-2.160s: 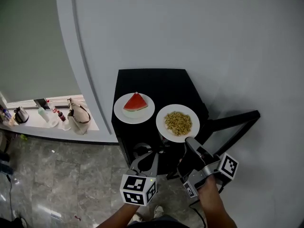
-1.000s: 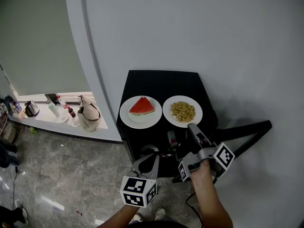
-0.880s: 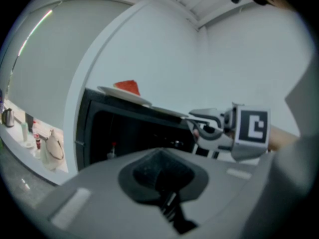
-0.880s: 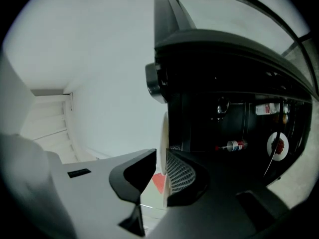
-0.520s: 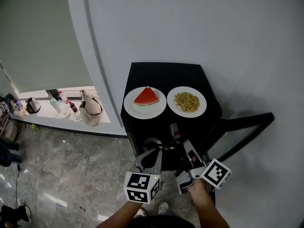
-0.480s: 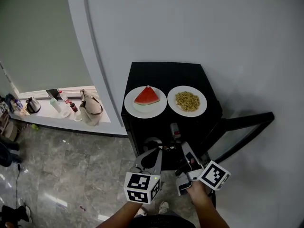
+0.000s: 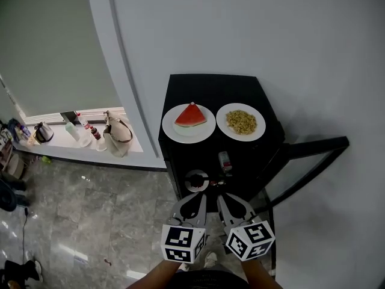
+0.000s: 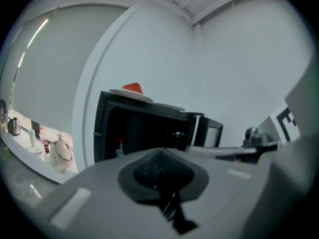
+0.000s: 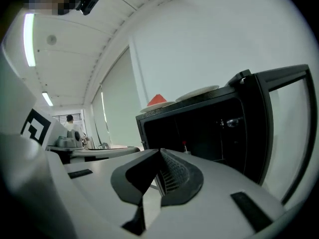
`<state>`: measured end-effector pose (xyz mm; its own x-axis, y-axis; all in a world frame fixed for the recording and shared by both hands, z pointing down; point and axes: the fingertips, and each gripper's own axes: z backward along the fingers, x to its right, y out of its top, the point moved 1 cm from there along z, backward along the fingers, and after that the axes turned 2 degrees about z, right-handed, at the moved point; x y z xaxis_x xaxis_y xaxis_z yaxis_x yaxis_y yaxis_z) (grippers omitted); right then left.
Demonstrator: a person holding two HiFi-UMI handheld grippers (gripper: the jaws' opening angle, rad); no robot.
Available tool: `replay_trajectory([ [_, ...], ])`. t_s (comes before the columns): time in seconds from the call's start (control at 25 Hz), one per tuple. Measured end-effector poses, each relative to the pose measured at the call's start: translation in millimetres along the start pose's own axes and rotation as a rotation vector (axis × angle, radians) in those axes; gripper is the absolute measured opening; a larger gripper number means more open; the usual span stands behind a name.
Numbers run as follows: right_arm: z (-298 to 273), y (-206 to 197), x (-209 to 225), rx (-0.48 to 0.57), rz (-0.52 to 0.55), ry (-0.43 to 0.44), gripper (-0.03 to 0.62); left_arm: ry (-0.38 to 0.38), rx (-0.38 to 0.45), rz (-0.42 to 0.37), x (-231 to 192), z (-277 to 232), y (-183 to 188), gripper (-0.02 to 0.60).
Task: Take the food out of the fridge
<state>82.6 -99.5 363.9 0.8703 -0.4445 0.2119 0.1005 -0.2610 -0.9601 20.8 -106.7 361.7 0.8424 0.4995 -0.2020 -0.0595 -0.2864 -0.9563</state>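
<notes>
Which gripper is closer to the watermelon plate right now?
Left. The left gripper is in front of and below the watermelon plate; the right gripper sits alongside, offset toward the other plate.

The fridge (image 7: 213, 89) stands open at 12 o'clock, with a bottle (image 7: 225, 161) and a round container (image 7: 197, 180) near the front edge of its dark inside. The open door (image 7: 313, 152) juts out at 2 o'clock and bars the right side. On top, the watermelon plate (image 7: 180, 135) and a plate of yellowish food (image 7: 222, 123) fill the front half; the back half is bare. Open floor (image 7: 90, 221) spreads at 9 o'clock
</notes>
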Motion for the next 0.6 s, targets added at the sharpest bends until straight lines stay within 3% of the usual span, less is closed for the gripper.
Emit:
replay_trajectory([
  [0.36,0,-5,1,-0.005,-0.013,0.010,0.006,-0.012,0.016,0.027,2,1,-4,-0.015],
  [0.6,-15,-44,8,-0.042,-0.236,0.121,0.008,-0.010,0.010,0.062,-6,-3,-20,-0.015],
])
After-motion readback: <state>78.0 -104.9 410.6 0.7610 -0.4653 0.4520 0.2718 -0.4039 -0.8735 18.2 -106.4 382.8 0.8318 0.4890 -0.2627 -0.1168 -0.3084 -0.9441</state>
